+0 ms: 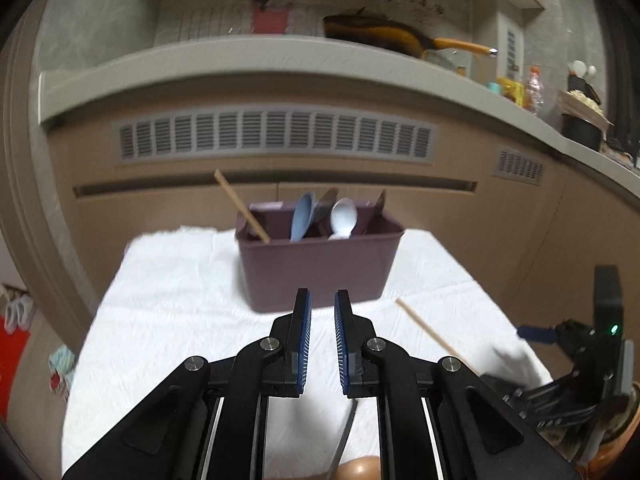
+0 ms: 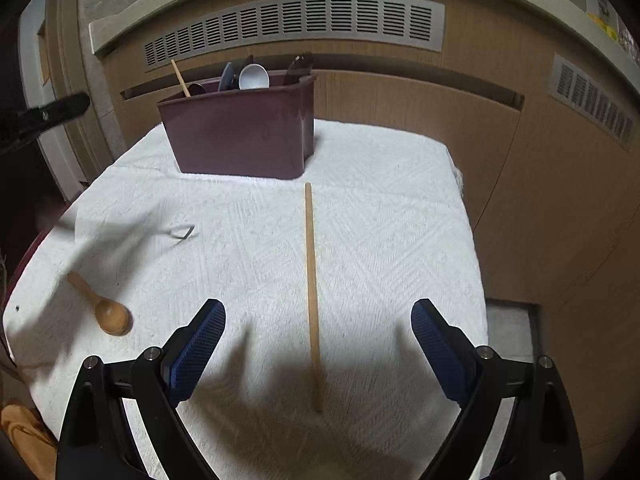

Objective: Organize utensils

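Spoon handles hidden inside bin point(image 1: 320, 268); blurred, perhaps metal, sliver point(image 2: 182, 233) on cloth point(image 2: 380, 208)

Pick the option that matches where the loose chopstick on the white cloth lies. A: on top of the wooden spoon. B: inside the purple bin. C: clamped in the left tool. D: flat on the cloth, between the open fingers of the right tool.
D: the chopstick lies flat on the cloth, running between the wide-open fingers of the right tool, untouched.

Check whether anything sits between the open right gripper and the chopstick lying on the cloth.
Nothing visible does. The right gripper has its jaws spread to either side of the chopstick, which lies alone on the white cloth. The wooden spoon sits well off to the left.
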